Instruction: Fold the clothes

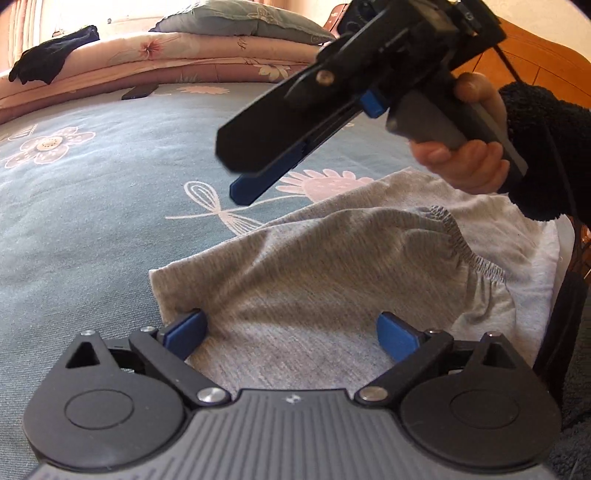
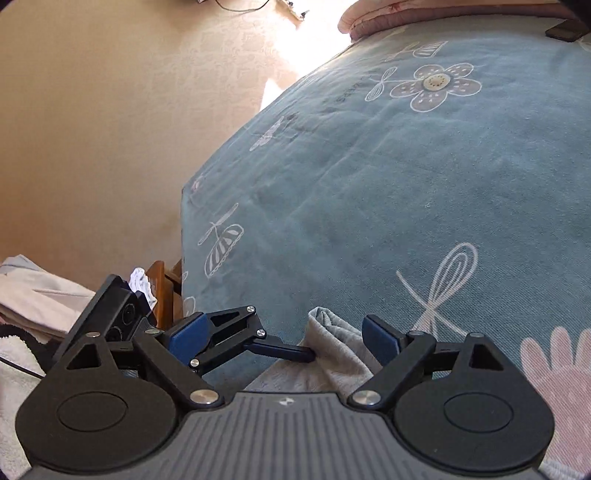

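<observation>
Both my claws are released, nothing clamped. My left gripper (image 1: 291,336) sits low over the near end of the grey knit garment with a stitched elastic hem (image 1: 332,266), blue pads spread wide; the left pad (image 1: 186,332) touches the garment's corner edge, the other pad stands apart over the cloth, neither pinching it. The garment lies rumpled on the blue-grey floral bedspread (image 1: 110,206), bunched toward the near right side of the bed, hem seam (image 1: 476,258) curling up on its far right. My right gripper (image 1: 255,177) hangs in the air above the garment's far edge, seen side-on, blue fingertip pointing down-left toward the bedspread, held by my right hand (image 1: 469,147) in a dark fleecy sleeve (image 1: 535,147). In the right wrist view the right gripper (image 2: 291,339) shows its pads wide apart, with a fold of the grey garment (image 2: 332,347) below and between them, not gripped; the left gripper's black linkage (image 2: 236,336) reaches in from the left and meets that fold. Beyond the garment, at the far end of the bedspread: a pink floral folded quilt (image 1: 166,55) with a grey-green pillow (image 1: 243,18) on top, a black glove-like cloth (image 1: 51,59) draped over it, and a dark flat phone-like slab (image 1: 138,91) on the bedspread just before it. Beige floor (image 2: 92,129) left of the bed.
</observation>
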### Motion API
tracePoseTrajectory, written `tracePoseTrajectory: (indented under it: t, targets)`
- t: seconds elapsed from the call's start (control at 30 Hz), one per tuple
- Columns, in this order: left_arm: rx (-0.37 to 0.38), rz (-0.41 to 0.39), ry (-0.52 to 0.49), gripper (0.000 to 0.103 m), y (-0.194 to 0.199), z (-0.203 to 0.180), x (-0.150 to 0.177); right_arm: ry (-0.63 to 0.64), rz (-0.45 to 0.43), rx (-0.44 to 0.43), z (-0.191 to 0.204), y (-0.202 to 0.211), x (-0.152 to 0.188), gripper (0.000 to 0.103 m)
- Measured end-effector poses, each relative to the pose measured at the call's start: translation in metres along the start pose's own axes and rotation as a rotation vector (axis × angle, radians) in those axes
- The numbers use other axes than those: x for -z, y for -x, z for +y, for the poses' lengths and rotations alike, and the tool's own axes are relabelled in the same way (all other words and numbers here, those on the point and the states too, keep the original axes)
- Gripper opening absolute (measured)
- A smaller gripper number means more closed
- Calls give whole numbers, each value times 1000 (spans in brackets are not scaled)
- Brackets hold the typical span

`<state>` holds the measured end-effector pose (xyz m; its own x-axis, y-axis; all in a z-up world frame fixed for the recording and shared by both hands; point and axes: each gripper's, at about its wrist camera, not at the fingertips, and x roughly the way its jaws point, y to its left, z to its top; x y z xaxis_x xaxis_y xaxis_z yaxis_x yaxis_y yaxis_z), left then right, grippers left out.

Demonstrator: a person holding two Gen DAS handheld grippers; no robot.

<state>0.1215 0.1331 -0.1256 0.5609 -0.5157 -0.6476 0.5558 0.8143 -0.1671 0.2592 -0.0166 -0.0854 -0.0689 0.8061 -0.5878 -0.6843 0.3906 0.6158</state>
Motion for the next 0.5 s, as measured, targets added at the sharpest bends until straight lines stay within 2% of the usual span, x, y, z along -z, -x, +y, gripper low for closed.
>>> tracePoseTrajectory:
  t: [0.13, 0.2, 0.3, 0.5]
  targets:
    - [28, -32, 16, 98, 4, 5, 4, 55, 88, 35, 6, -29, 1, 93]
    - [40, -47, 22, 99, 5, 7, 7, 48, 109, 21, 7, -33, 2, 93]
    - [48, -62, 19, 99, 6, 9, 9, 106, 142, 45, 14, -35, 4, 93]
    - [61, -67, 27, 100, 6, 11, 10, 142, 174, -4, 13, -56, -7, 95]
